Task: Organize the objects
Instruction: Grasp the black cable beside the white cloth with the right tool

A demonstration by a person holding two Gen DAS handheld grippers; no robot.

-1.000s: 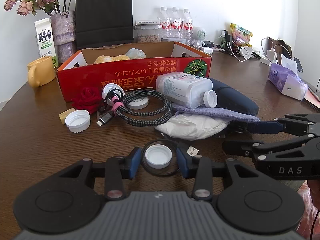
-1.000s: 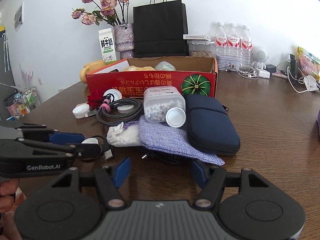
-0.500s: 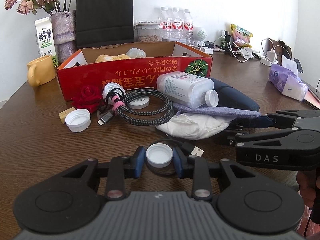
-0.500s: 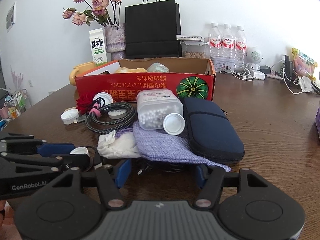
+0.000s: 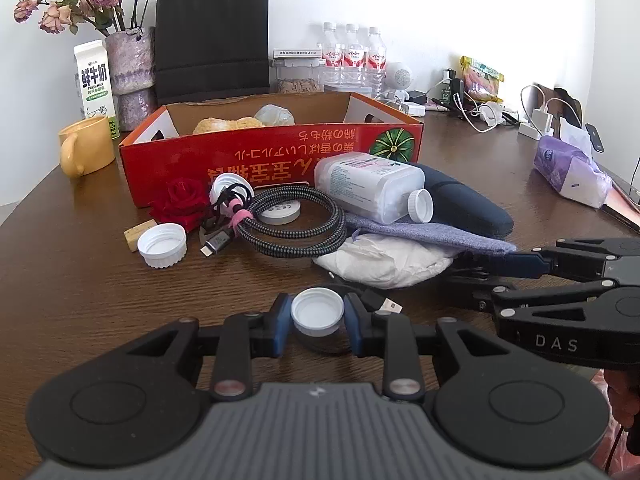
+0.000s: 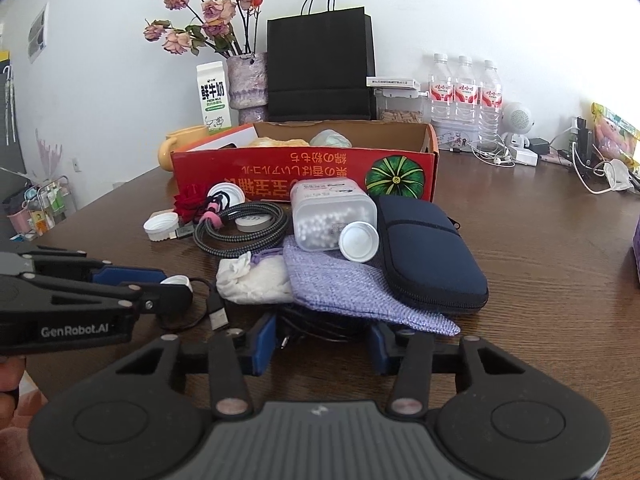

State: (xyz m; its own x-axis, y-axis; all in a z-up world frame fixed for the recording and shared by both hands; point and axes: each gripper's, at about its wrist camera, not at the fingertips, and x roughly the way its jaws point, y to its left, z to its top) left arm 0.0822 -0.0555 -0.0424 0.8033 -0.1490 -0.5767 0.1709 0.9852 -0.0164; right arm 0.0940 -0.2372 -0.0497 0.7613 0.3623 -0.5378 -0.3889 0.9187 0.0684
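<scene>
Left gripper: blue pads closed on a small white cap, which sits between them at table level; a black USB plug lies just to its right. Right gripper: jaws have just been closing around a dark bundle of cable tucked under the lavender pouch; cannot tell whether the pads press on it. Ahead of both: white sachet, pill bottle, navy case, red box.

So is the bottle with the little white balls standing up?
No, the bottle is tipped on its side, its white cap facing forward, resting on the purple pouch.
</scene>
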